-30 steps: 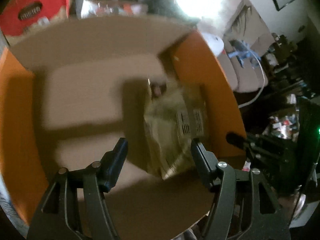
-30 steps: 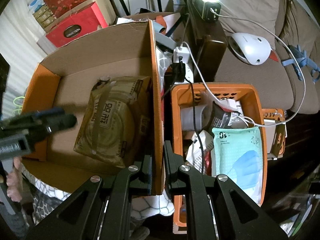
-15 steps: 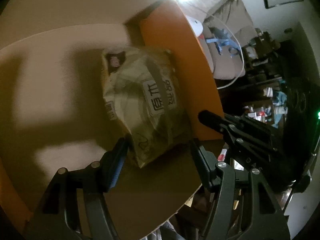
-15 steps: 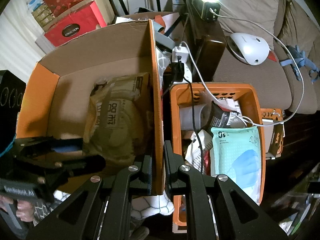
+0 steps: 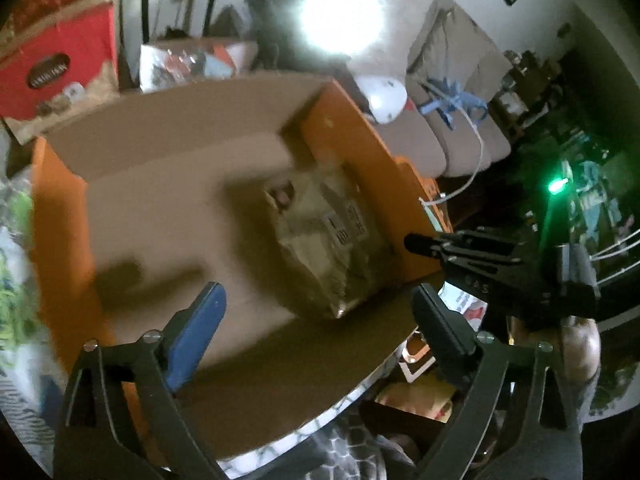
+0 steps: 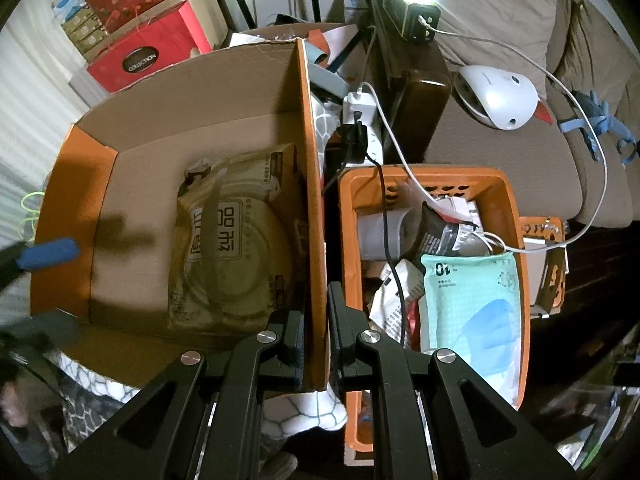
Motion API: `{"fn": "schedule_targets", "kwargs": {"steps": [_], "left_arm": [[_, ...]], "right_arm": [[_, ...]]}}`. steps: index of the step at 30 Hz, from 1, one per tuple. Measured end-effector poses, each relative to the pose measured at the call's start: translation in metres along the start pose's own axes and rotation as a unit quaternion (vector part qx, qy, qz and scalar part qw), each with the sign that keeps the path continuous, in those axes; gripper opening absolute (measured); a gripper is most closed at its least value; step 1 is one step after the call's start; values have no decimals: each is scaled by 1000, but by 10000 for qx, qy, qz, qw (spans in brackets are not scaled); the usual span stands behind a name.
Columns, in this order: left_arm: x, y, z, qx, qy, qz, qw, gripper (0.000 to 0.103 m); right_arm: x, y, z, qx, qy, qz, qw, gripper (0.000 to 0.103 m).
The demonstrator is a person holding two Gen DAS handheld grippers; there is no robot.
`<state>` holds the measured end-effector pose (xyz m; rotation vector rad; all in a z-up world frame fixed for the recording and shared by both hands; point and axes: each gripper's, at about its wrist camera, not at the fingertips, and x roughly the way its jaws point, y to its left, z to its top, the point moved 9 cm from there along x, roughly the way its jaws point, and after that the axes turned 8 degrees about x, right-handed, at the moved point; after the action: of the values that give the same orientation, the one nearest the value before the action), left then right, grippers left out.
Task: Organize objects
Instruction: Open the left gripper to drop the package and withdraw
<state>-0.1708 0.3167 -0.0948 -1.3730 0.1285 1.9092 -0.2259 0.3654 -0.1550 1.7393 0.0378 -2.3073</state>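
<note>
Packet (image 6: 236,248) of tan, crinkled wrapping with printed characters lay flat on the floor of the cardboard box (image 6: 132,184), pushed against the box's right wall and nearer its front edge than its back; in the left wrist view the same packet (image 5: 332,240) showed a barcode label and sat beside the orange-faced wall; the left gripper (image 5: 316,320) hung above the box's front edge with its jaws opening, nothing between them, the packet lying apart from both fingers and beyond their tips; one blue pad (image 5: 196,332) faced inward on the left finger; the right gripper (image 6: 316,336) was clamped together on the box's right wall (image 6: 314,240) near its front corner, one finger inside the box and one outside; just beside that wall stood an orange basket (image 6: 508,216) crowded with things, among them a mint-green pouch (image 6: 472,300) with a blue mask printed on it and a dark foil bag (image 6: 440,232); a white cable (image 6: 596,184) ran over the basket's far rim toward a sofa cushion (image 6: 500,160), where a white device (image 6: 500,96) rested; red gift boxes (image 6: 148,56) stood behind the cardboard box's back edge.
</note>
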Motion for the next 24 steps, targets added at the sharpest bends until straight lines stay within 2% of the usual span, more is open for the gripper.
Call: {"fn": "schedule_targets", "kwargs": {"steps": [3, 8, 13, 19, 24], "left_arm": [[-27, 16, 1, -27, -155, 61, 9999, 101], [-67, 49, 5, -103, -368, 383, 9985, 102], [-105, 110, 3, -394, -551, 761, 9948, 103], [-119, 181, -7, -830, -539, 1154, 9884, 103], [-106, 233, -16, -1309, -383, 1331, 9817, 103]], "right_arm": [[1, 0, -1, -4, 22, 10, 10000, 10], [2, -1, -2, 21, 31, 49, 10000, 10], [2, -2, -1, 68, 28, 118, 9999, 11], [2, -1, 0, 73, 27, 113, 9999, 11], [2, -1, 0, 77, 38, 114, 9999, 11]]}}
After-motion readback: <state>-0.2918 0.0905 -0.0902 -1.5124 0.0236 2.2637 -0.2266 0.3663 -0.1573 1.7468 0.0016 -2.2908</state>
